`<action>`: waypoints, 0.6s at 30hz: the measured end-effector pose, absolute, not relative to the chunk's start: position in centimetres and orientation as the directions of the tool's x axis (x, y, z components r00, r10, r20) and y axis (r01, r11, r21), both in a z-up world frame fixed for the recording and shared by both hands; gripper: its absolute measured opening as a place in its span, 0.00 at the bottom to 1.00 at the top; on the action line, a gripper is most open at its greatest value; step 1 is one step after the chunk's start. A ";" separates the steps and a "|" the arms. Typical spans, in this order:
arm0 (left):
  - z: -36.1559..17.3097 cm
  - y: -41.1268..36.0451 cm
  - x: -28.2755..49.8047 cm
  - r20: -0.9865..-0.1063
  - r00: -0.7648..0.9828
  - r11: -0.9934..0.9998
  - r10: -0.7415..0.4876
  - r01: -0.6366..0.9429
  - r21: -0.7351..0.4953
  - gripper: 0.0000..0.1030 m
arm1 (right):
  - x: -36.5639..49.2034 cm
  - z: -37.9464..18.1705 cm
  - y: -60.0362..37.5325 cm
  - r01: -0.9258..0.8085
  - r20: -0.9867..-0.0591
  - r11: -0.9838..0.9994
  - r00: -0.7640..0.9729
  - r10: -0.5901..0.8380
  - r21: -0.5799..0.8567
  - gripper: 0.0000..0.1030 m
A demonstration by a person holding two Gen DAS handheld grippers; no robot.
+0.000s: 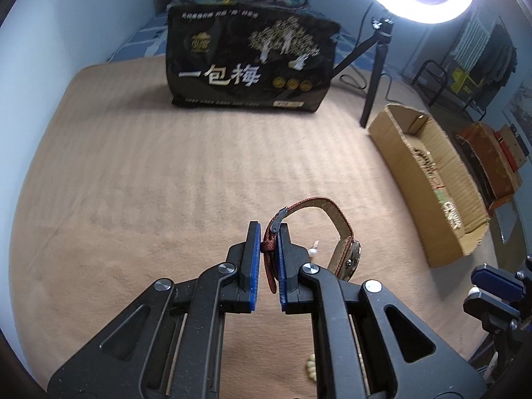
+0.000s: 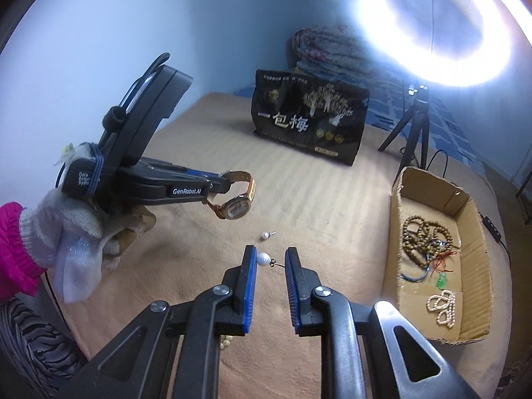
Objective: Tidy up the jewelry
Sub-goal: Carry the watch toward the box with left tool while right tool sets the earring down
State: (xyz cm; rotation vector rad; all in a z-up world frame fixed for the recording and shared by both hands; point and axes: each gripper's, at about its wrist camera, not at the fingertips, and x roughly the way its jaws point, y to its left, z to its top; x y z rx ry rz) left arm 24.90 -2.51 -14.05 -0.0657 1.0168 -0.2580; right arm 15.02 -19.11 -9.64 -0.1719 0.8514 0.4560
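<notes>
The watch [image 1: 345, 249] has a red woven strap with a pale inside and a round silver case. In the right wrist view its face looks light with a gold rim. It hangs in the air above the bed [image 1: 149, 183]. The left gripper [image 1: 270, 249] has its jaws closed tight on the end of the strap, near the dark buckle.

The right gripper [image 2: 271, 262] holds a pearl earring [image 2: 264, 259]. It is a small white ball with a thin dark pin. The ball touches the left jaw and the pin tip reaches the right jaw, so the jaws stand narrow with the earring across the gap. It is up off the bed too.

A second pearl earring [image 2: 266, 234] lies on the tan bed just beyond it.

A hand [image 2: 83, 232] in a white glove, with a pink sleeve, holds the left gripper.

To the right sits a cardboard box [image 2: 395, 252]. Inside are brown bead strings [image 2: 425, 236] and a white pearl string [image 2: 440, 306]. A black bag [image 2: 312, 119] stands at the back, near a bright ring light [image 2: 435, 23].
</notes>
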 end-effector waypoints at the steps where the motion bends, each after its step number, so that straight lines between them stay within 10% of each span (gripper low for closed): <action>1: -13.8 -2.8 24.8 -0.828 0.502 0.966 -0.249 0.188 -0.177 0.07 | 15.0 -9.3 -19.4 -0.451 -0.753 0.892 0.576 0.320 0.034 0.15; 18: -10.7 -8.2 23.5 -0.782 0.522 0.934 -0.340 0.285 -0.216 0.07 | 16.4 -6.5 -25.3 -0.342 -0.710 0.938 0.648 0.276 0.053 0.15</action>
